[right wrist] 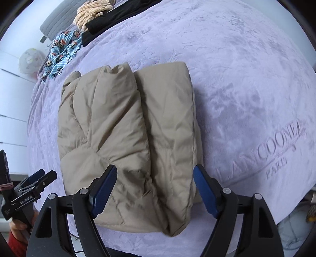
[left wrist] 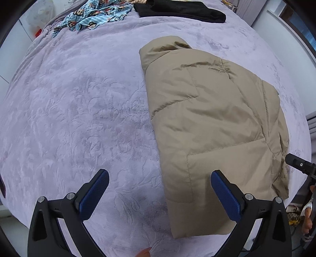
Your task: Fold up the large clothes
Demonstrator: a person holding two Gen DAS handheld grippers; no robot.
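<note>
The left gripper (left wrist: 160, 195) hangs over the lilac bedspread (left wrist: 79, 118) with its blue-padded jaws spread wide and nothing between them but bare plush; its right-hand finger (left wrist: 225, 195) overlaps the near left edge of the beige puffer jacket (left wrist: 213, 122), though whether the pad touches the cloth or merely hovers above it is hard to judge from this angle. The jacket lies folded into a thick bundle ahead of and to the right of that claw, its hood end pointing away. The right gripper (right wrist: 155, 189) is poised above the near end of the same jacket (right wrist: 128, 128), jaws apart, pads clear of the fabric, with the two puffy folded rolls running forward from between its fingers. Embossed lettering (right wrist: 262, 150) shows on the bedspread (right wrist: 237, 69) to the right of this claw. Far ahead of both claws, at the far edge of the bed, lie a blue monkey-print garment (left wrist: 92, 15), a black garment (left wrist: 181, 9) and, in the right wrist view, a cream bundle (right wrist: 92, 11). Low on the left of the right wrist view the left gripper (right wrist: 37, 181) shows with a hand (right wrist: 18, 225) and a red sleeve (right wrist: 16, 245) beneath it.
</note>
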